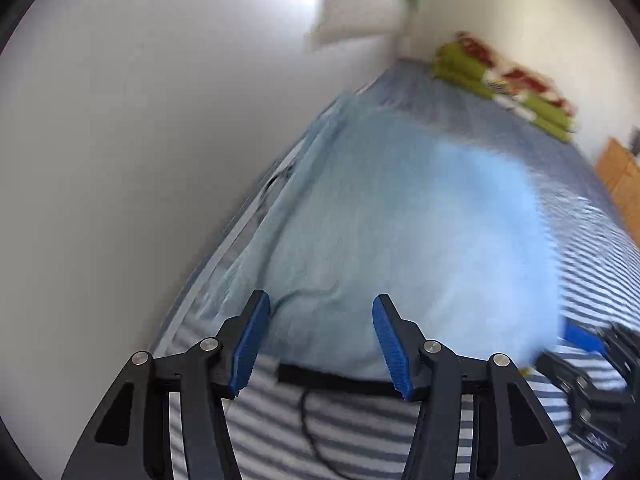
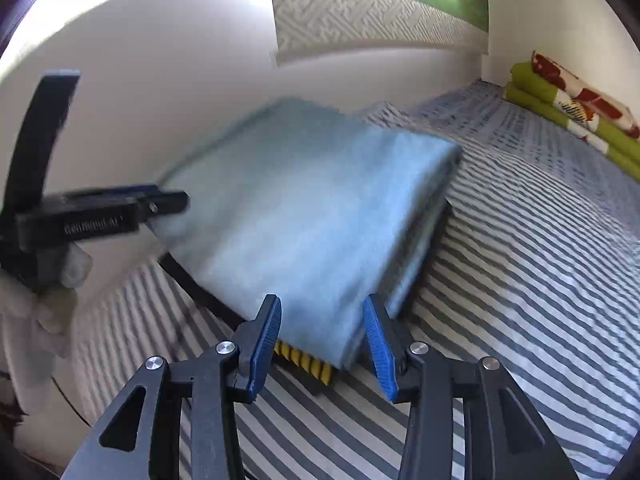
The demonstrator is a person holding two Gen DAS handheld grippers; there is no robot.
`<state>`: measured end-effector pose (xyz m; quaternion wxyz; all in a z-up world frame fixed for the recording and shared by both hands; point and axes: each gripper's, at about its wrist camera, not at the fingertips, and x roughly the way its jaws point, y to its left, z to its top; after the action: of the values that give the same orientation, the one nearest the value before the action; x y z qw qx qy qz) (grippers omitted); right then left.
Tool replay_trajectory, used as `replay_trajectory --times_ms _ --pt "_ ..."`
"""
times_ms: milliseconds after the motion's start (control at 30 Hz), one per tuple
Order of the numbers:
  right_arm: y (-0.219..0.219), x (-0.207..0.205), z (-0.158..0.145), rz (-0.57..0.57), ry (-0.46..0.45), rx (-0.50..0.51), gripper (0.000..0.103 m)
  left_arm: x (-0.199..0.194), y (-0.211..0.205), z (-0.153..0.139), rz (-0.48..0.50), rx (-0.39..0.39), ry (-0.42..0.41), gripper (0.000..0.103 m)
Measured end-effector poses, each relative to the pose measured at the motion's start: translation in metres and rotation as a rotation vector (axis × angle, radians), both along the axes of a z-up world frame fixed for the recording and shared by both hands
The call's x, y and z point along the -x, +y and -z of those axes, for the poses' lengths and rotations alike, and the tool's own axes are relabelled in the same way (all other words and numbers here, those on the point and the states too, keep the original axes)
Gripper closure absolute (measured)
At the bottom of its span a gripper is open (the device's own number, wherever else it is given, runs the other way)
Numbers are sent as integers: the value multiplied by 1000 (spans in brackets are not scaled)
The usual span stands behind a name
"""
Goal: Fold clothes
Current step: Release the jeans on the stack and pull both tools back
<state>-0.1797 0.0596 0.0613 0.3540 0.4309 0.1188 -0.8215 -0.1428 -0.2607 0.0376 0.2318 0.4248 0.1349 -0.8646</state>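
1. Left wrist view: the left gripper (image 1: 321, 338) fills the bottom of the frame, its blue pads spread apart and pressing on nothing, so released; the near edge of the light blue folded cloth (image 1: 400, 220) lies in the gap between them
2. The cloth takes up the middle of the frame, lying on the striped bed cover (image 1: 352, 432); a narrow black edge (image 1: 332, 378) shows just under its near side, and a thin dark cord (image 1: 308, 432) trails toward the bottom
3. A grey wall (image 1: 140, 140) fills the left half; a green and red folded blanket (image 1: 508, 84) sits at upper right, well apart from the cloth
4. The right gripper (image 1: 592, 364) shows blurred at the lower right edge, beside the cloth's corner
5. Right wrist view: the right gripper (image 2: 322, 338) at bottom centre, pads parted and bare, released; the cloth's near corner (image 2: 320, 216) sits between them, whether it touches them I cannot tell
6. A yellow and black ribbed strip (image 2: 304, 362) peeks out beneath that corner
7. Left gripper (image 2: 154, 200) at middle left, side-on and blurred, at the cloth's far corner
8. Blanket (image 2: 572, 108) at upper right, a patterned curtain (image 2: 360, 12) along the top
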Motion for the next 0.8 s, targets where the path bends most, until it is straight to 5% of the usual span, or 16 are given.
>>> replay_trajectory --times_ms 67,267,533,800 --pt "26 -4 7 39 -105 -1 64 -16 10 0 -79 -35 19 45" --pt "116 -55 -14 80 -109 46 64 -78 72 -11 -42 -20 15 45" --pt "215 -146 -50 111 -65 83 63 -170 226 -53 47 8 100 36" --pt "306 -228 -87 178 72 133 53 -252 346 -115 103 71 184 25"
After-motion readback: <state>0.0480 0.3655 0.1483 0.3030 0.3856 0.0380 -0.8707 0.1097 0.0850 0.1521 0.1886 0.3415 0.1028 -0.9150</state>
